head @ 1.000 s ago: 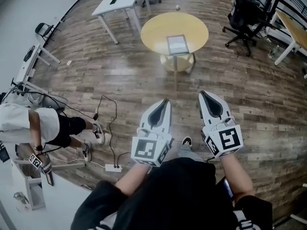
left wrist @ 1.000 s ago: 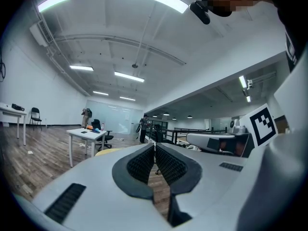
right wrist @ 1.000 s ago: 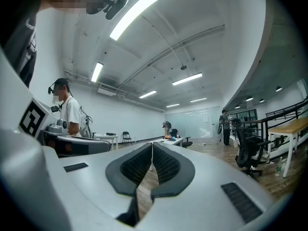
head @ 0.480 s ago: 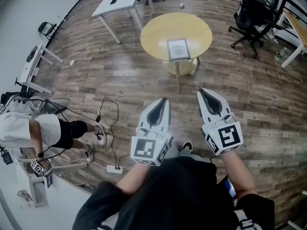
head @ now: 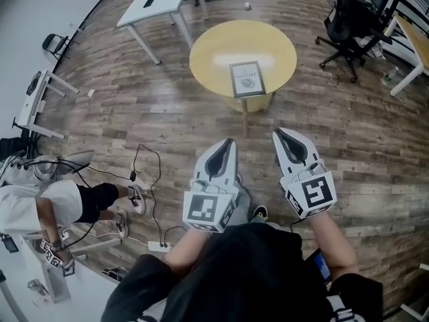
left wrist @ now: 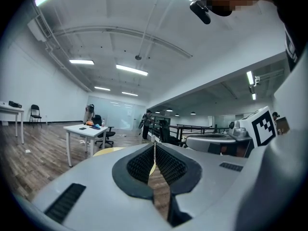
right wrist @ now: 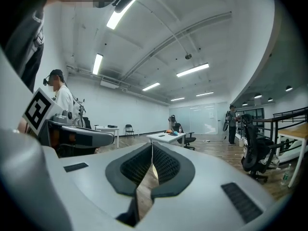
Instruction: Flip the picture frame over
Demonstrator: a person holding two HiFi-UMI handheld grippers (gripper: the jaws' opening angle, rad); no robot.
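Observation:
A picture frame [head: 247,79] lies flat, picture side up, on a round yellow table [head: 214,49] ahead of me in the head view. Both grippers are held level at waist height, well short of the table. My left gripper [head: 228,143] is shut with nothing between its jaws; its tips meet in the left gripper view [left wrist: 154,146]. My right gripper [head: 280,134] is also shut and holds nothing, jaws together in the right gripper view [right wrist: 152,146]. A sliver of the yellow table shows through each gripper's jaw gap.
A white desk [head: 151,5] stands at the back left and a black office chair [head: 348,22] at the right of the table. A power strip with cables [head: 159,245] lies on the wood floor at my left, near a seated person [head: 47,206]. Another desk [head: 412,35] is at far right.
The round table and frame have drawn closer and lower in the head view as I walked toward them. Both grippers keep the same shut pose in front of me.

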